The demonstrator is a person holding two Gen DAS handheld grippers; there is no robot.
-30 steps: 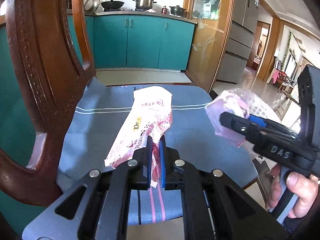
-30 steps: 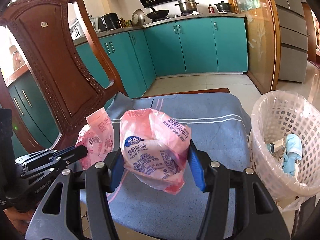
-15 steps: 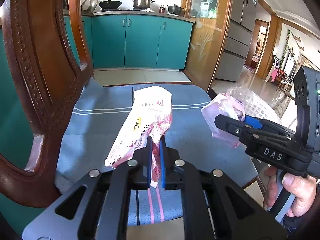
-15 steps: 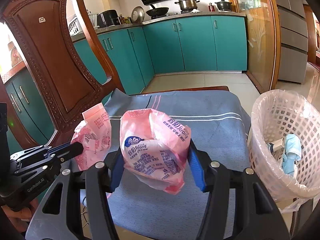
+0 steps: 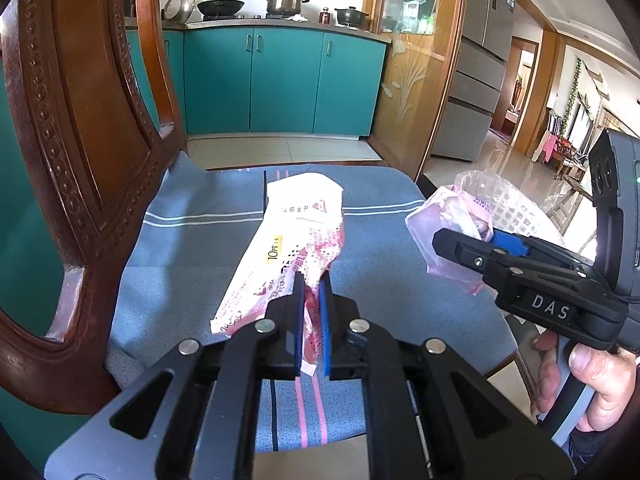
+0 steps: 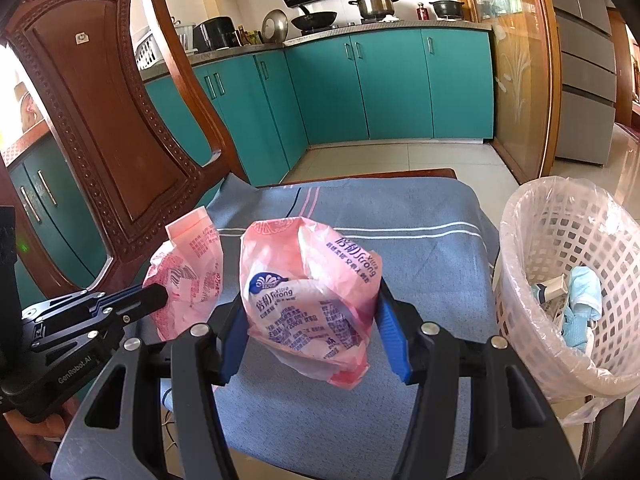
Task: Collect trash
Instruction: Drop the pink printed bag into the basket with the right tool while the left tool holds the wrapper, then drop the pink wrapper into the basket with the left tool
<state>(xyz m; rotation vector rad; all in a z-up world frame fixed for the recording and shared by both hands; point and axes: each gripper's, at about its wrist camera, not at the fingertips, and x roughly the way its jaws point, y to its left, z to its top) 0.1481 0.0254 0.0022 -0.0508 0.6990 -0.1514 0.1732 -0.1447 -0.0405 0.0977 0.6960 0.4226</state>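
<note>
1. Pointing forward over the blue striped seat cushion (image 5: 192,256), the left gripper (image 5: 311,312) has its fingers pressed together on the near end of a long pink-and-white wrapper (image 5: 288,248), which rises toward the far side of the chair.
2. Readable on that wrapper is a yellow tag with "10" and a Chinese character; the rest is too small to read.
3. Held to the right, level with the seat, the right gripper (image 6: 310,320) pinches a crumpled pink plastic bag (image 6: 308,296) between its blue pads (image 6: 390,332), fairly wide apart around the bag's bulk.
4. The bag carries a blue logo, Chinese print and the words "Ultra Strong".
5. The right gripper's body reads "DAS" in the left wrist view; the left one's reads "GenRobot.AI" in the right wrist view.
6. A white lattice waste basket (image 6: 560,240) with a clear liner stands just right of the wooden chair (image 6: 100,128), already holding blue and white scraps.
</note>
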